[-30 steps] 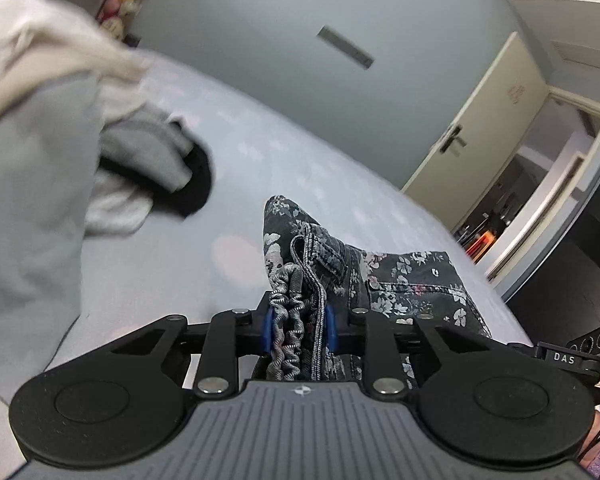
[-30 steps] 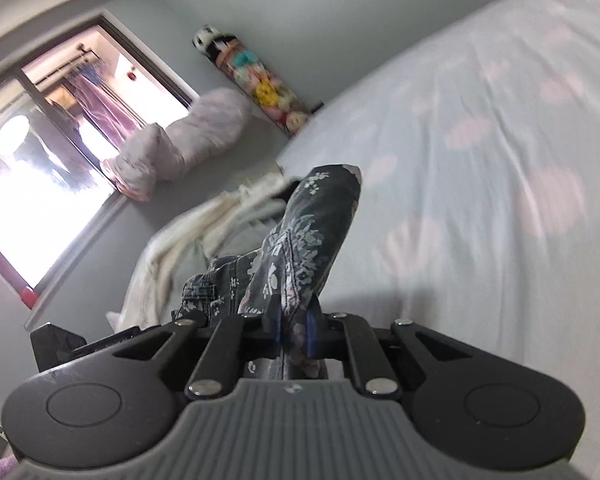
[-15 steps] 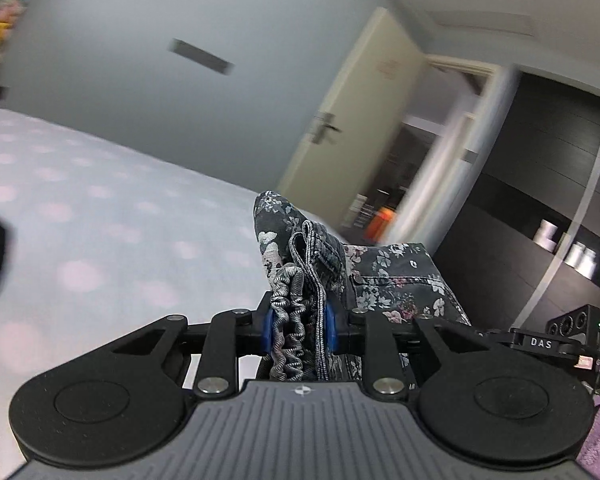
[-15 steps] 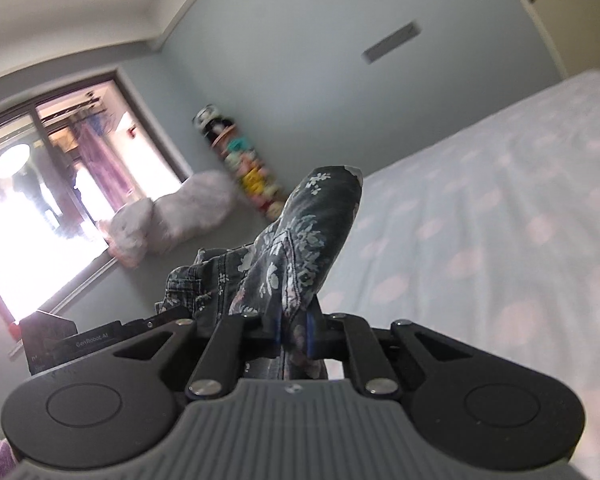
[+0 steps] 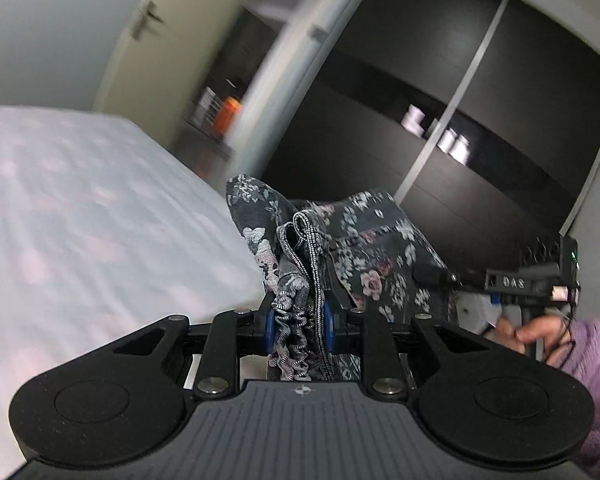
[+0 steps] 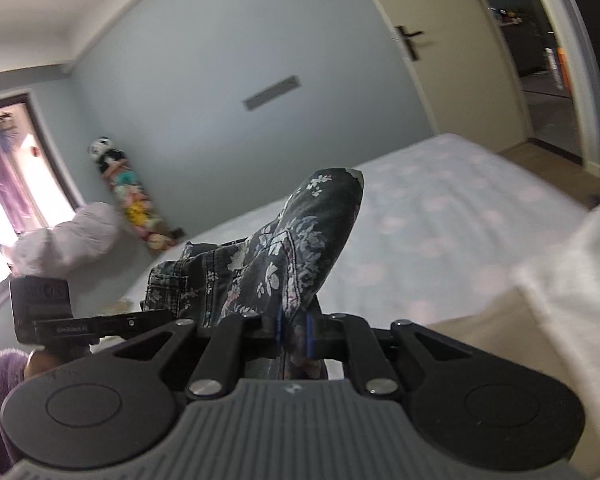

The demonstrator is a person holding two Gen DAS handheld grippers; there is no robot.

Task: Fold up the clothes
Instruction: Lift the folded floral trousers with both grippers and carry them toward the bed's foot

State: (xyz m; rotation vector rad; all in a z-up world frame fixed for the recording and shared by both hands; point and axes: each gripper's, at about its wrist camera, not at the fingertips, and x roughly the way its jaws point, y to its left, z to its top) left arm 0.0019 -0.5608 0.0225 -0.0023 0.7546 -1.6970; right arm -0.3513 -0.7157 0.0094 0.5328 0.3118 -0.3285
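Note:
A dark floral garment (image 5: 364,240) with a gathered elastic waistband is held up off the bed between both grippers. My left gripper (image 5: 298,318) is shut on the bunched waistband, the fabric pinched between its blue pads. My right gripper (image 6: 294,330) is shut on another edge of the same floral garment (image 6: 300,248), which rises in a fold above its fingers. In the left wrist view the other gripper (image 5: 528,280) shows at the right, held by a hand in a purple sleeve (image 5: 592,352). In the right wrist view the other gripper (image 6: 60,320) shows at the left.
A bed (image 5: 80,220) with a pale spotted sheet (image 6: 460,216) lies below. A cream and white cloth (image 6: 560,288) lies at the right. An open door (image 6: 440,60), dark wardrobe (image 5: 460,120), window (image 6: 4,184), pale bundle (image 6: 68,236) and soft toy (image 6: 128,188) ring the room.
Both grippers have swung quickly sideways and upward with the floral garment still pinched. The left view turned from the clothes pile to the wardrobe; the right view turned from the window toward the door.

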